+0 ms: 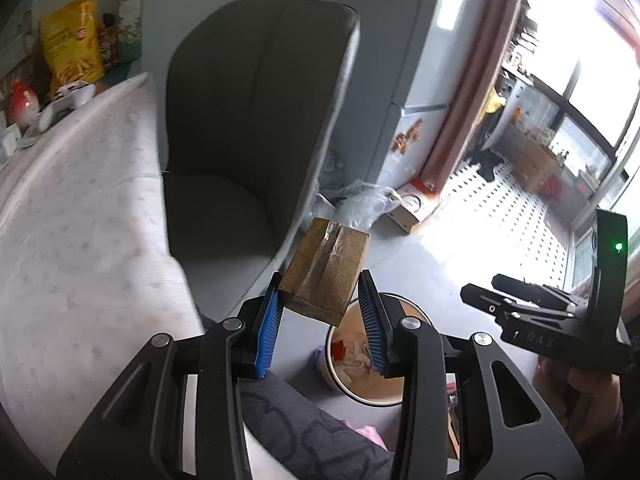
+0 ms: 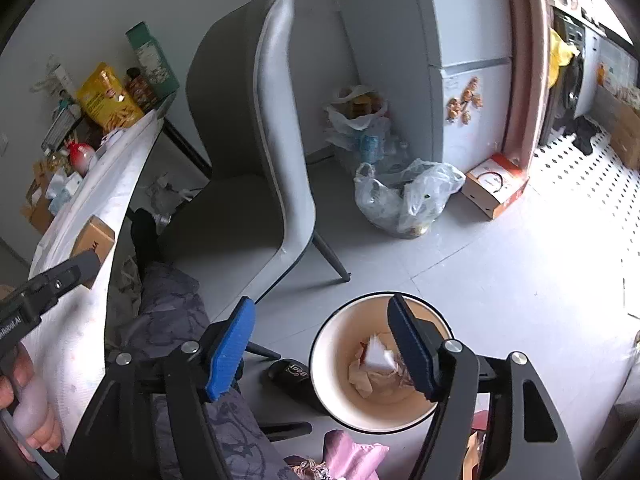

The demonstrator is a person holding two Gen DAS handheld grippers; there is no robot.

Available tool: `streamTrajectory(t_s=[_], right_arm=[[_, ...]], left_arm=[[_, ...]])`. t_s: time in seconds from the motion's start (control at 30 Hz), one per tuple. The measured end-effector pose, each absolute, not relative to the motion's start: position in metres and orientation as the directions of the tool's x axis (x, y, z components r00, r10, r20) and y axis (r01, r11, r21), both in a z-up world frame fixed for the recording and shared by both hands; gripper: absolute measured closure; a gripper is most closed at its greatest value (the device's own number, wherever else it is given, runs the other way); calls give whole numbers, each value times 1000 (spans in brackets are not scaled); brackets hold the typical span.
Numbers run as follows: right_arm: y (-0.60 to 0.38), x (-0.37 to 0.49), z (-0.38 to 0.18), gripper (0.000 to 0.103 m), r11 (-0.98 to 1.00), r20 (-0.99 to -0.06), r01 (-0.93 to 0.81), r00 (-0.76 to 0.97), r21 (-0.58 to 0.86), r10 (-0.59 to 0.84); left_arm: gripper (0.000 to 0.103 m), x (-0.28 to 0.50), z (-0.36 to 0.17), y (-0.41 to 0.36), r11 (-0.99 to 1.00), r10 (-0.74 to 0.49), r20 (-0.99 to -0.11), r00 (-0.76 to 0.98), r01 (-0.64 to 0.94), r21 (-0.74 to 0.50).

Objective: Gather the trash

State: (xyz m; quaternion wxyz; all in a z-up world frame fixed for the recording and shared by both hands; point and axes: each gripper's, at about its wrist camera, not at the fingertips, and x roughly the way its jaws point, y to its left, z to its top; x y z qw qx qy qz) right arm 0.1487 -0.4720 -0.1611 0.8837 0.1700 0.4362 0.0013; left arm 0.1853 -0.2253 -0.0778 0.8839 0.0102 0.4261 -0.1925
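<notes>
My left gripper [image 1: 322, 312] is clamped on a taped cardboard box [image 1: 326, 270], held above the floor near the trash bin [image 1: 344, 384]. My right gripper [image 2: 320, 344] stands apart over the bin, empty.

Legible markings are few. A black slipper [image 2: 294, 380], on the floor between the pads of the right hand-held gripper [image 2: 320, 350] and just beside the bin [image 2: 340, 320], bears the word "Bear" in pale letters, seen inverted; the left hand-held gripper [image 2: 48, 280] body, at far left of that view, carries white lettering ending "Robot.AI", the start cut off; print on the yellow snack bag [image 1: 74, 40] is too blurred to read.
</notes>
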Motion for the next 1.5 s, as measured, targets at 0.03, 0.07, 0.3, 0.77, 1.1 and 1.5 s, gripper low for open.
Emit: streamTrajectory(t_s=[0.03,0.07,0.3,0.77,1.1,1.5], right_arm=[[-475,148,-161,32,941,-769,151,623,303,147],[-480,146,-161,32,939,-766,160,626,305,142],[-514,131,-153,27,920,-741,212,661,330,113],[-562,102,-136,25,894,-718,299,695,335,36],[-544,106,-121,20,903,-697,256,714,346,65],[-500,99,-76,8,925,-650,154,751,346,118]], left_arm=[[65,186,-79,-228,923,-335,-760,556,357,-145],[65,186,-82,-235,919,-338,-766,547,368,-143],[65,188,-93,-269,896,-353,-790,502,426,-130],[30,186,-114,-348,816,-423,-821,383,554,-162],[6,185,-85,-298,885,-374,-787,492,444,-143],[6,157,-22,-232,911,-389,-674,628,373,-178]])
